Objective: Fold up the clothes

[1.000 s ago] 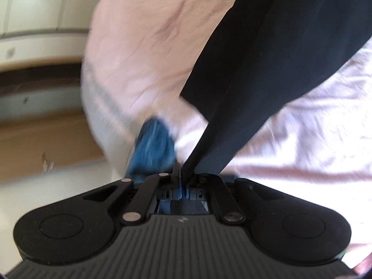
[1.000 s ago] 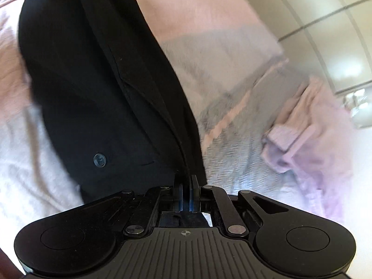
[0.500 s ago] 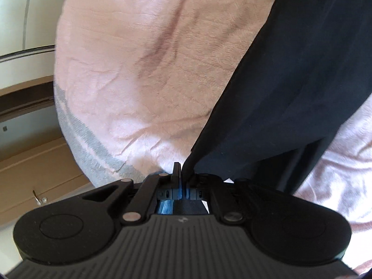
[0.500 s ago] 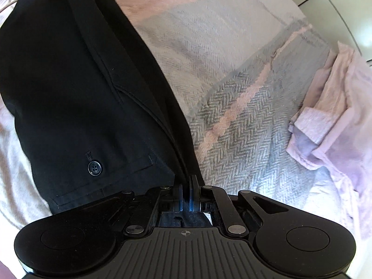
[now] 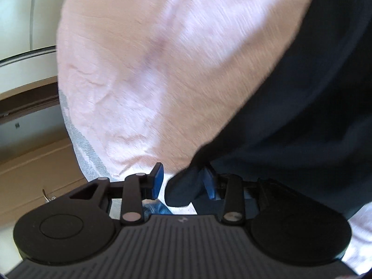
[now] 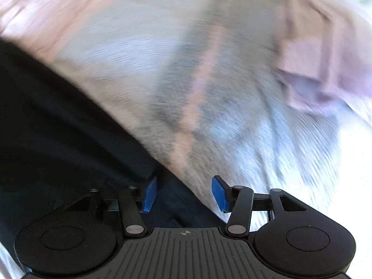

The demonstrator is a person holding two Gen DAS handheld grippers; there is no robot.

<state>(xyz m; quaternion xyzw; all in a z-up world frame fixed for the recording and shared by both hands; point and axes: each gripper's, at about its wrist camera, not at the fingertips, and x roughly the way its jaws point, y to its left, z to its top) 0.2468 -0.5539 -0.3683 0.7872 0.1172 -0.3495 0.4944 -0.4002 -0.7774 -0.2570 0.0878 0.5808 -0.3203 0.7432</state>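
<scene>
Pink blanket (image 5: 151,74) fills most of both frames, grey-striped edge (image 6: 186,107) centre in the right view; wood cabinet (image 5: 34,167) lower left of the left view. Black garment (image 5: 313,104) lies right there, lower left in the right view, lilac cloth (image 6: 325,58) upper right, blurred. Left gripper (image 5: 182,180) and right gripper (image 6: 183,193) both spread, garment edge loose between the fingers.

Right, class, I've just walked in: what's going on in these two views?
A person with two handheld grippers is folding a black garment on a pink bedspread. Both the left gripper and right gripper are open, with the garment's edge lying between their blue pads. A lilac garment lies crumpled nearby.
</scene>
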